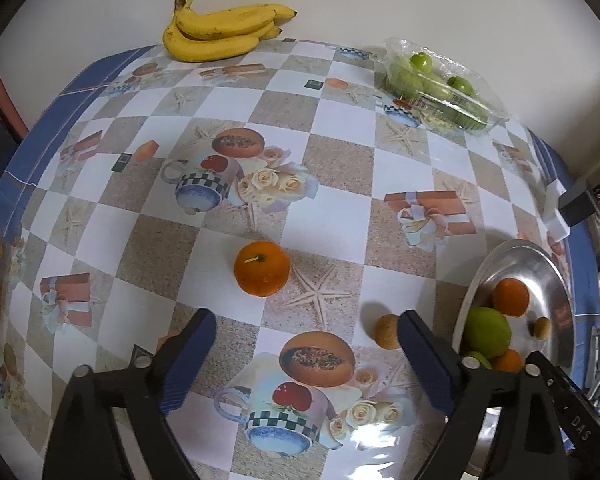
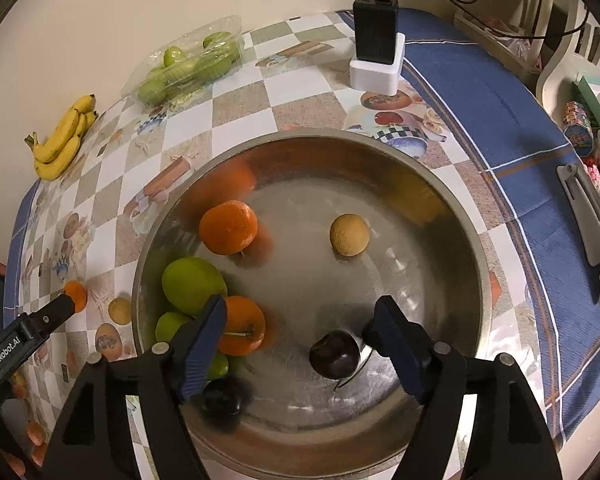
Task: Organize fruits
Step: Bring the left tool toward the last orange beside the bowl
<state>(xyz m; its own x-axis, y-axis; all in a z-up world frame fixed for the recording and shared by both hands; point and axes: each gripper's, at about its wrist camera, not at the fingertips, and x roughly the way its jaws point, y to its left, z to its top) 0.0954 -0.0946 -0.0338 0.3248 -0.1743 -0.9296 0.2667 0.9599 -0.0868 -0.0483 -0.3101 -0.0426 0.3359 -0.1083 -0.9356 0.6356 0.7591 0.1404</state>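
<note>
**A:** Right hand-held gripper point(image 2: 300, 344) hangs over the steel bowl point(image 2: 466, 240), jaws apart, holding nothing. A dark plum point(image 2: 335, 354) lies in the bowl just below them, so I'd guess a drop-off.

**B:** And the left hand-held gripper point(image 1: 306, 356)?

**A:** Wide open too, empty, above the counter point(image 1: 340, 152). An orange point(image 1: 262, 268) sits just beyond its tips, probably next. Bananas point(image 1: 220, 32) are at the far edge, and the tray of green fruit point(image 1: 440, 84) far right.
</note>
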